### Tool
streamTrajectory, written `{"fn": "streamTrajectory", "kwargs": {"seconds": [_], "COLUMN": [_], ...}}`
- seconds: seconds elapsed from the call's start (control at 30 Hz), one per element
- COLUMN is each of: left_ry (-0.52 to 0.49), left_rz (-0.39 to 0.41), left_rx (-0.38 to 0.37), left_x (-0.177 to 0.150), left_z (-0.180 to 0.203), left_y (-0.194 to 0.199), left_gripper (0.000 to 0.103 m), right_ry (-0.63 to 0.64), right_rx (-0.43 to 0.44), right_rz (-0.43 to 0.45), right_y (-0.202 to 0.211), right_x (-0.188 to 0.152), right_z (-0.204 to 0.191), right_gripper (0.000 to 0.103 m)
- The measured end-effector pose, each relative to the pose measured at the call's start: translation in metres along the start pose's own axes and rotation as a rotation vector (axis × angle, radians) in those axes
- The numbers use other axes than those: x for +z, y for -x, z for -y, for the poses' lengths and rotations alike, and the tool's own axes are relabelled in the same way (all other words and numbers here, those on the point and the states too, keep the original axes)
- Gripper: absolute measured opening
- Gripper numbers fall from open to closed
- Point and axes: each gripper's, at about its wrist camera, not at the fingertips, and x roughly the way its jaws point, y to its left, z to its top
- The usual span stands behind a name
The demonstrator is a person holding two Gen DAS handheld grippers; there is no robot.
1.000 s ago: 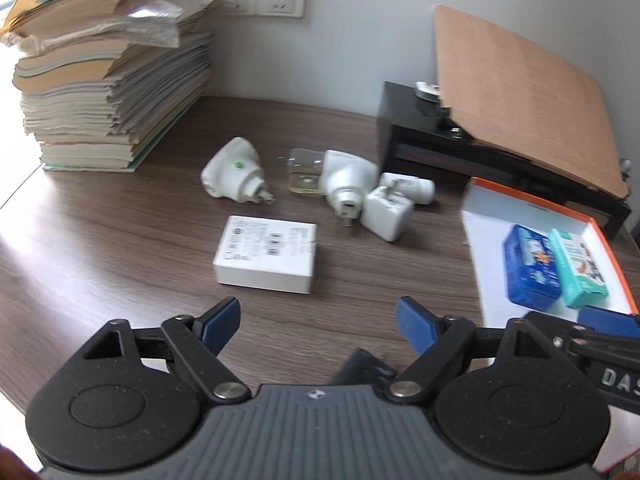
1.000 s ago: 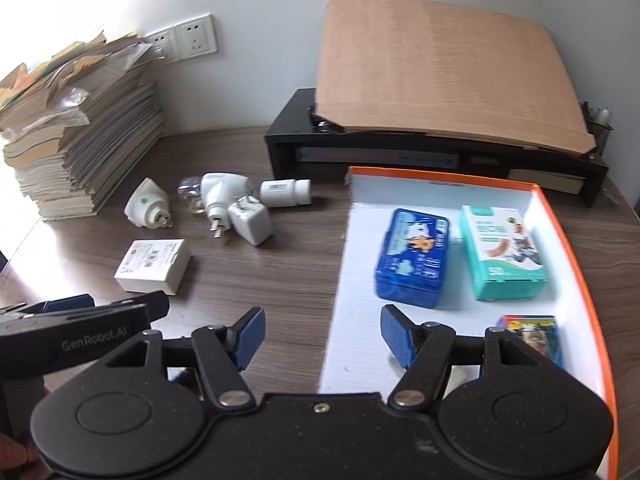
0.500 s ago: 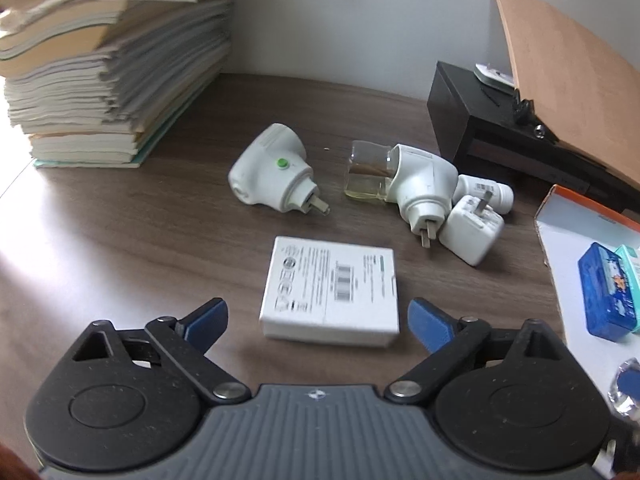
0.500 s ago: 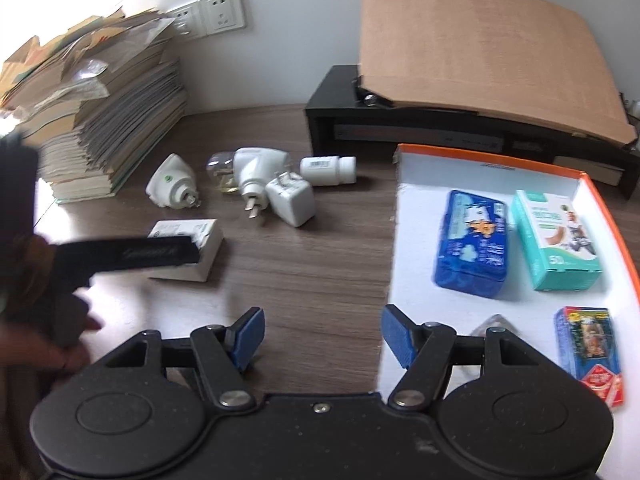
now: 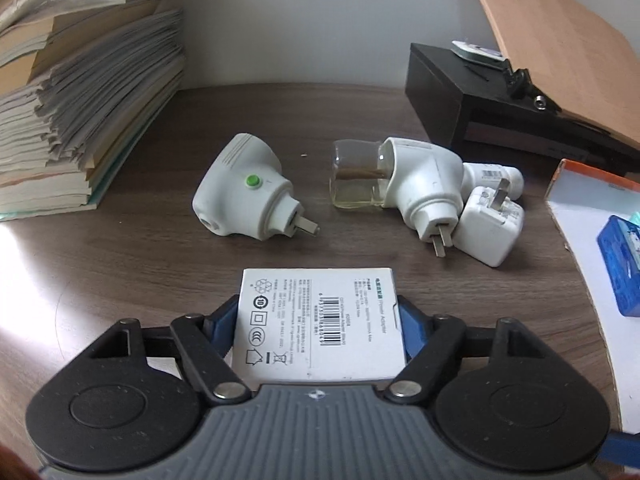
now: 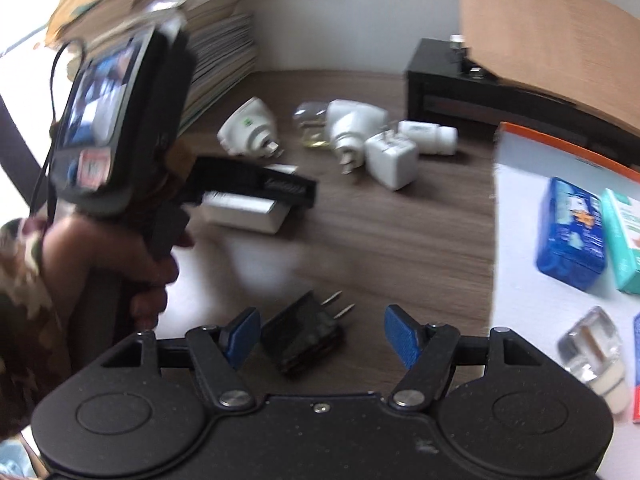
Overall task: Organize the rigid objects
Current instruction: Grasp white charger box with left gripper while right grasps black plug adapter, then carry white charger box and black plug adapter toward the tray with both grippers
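My left gripper point(image 5: 318, 320) has its blue pads on both sides of a flat white adapter box point(image 5: 320, 328) that lies on the wooden table; the jaws look closed on it. The box also shows in the right wrist view point(image 6: 244, 210) under the left gripper point(image 6: 280, 190). My right gripper point(image 6: 322, 334) is open, with a black plug adapter point(image 6: 306, 338) lying between its fingers. Farther back lie a white plug with a green button point(image 5: 246, 194), a white plug-in with a glass bottle point(image 5: 400, 184), a white cube charger point(image 5: 490, 228) and a small white bottle point(image 5: 494, 174).
A white tray with an orange rim point(image 6: 520, 148) on the right holds a blue box point(image 6: 570, 228), a teal box point(image 6: 624, 240) and a clear item point(image 6: 592, 346). A tall paper stack point(image 5: 80, 100) stands at the left. A black stand point(image 5: 480, 96) with a cardboard sheet is at the back right.
My left gripper moved forward and down over the white box and its pads closed in on its sides. My right gripper swung left, bringing the black adapter between its fingers.
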Motion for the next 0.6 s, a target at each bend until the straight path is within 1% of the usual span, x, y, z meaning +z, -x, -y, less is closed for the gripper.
{"fn": "streamTrajectory", "kwargs": {"seconds": [0.13,0.3,0.37,0.4,0.5,0.6], "left_ry": [0.024,0.043,0.048,0.05,0.075,0.083], "left_rz": [-0.005,0.011,0.015,0.017,0.021,0.033], "left_rx": [-0.011,-0.002,0.005,0.01,0.015,0.02], "left_x": [-0.002,-0.006,-0.008,-0.009,-0.012,-0.013], "left_z": [-0.011,-0.022,-0.026,-0.028,-0.033,-0.035], "left_y": [0.006,0.018,0.024,0.026,0.033,0.043], "left_gripper": [0.079,0.079,0.079,0.079,0.079,0.079], "right_ry": [0.035,0.071,0.081,0.081,0.085,0.077], "right_rx": [-0.015,-0.043,-0.041,-0.039,-0.053,-0.061], "right_rz": [-0.016,-0.023,0.002,0.004,0.012,0.043], "right_y": [-0.01,-0.023,-0.022,-0.021,-0.02,-0.012], "right_x": [-0.004,-0.009,-0.011,-0.011,-0.011,-0.01], "right_z": [-0.011,-0.018,-0.018,-0.018,-0.018,-0.015], "right_gripper": [0.082,0.082,0.071,0.068,0.068,0.068]}}
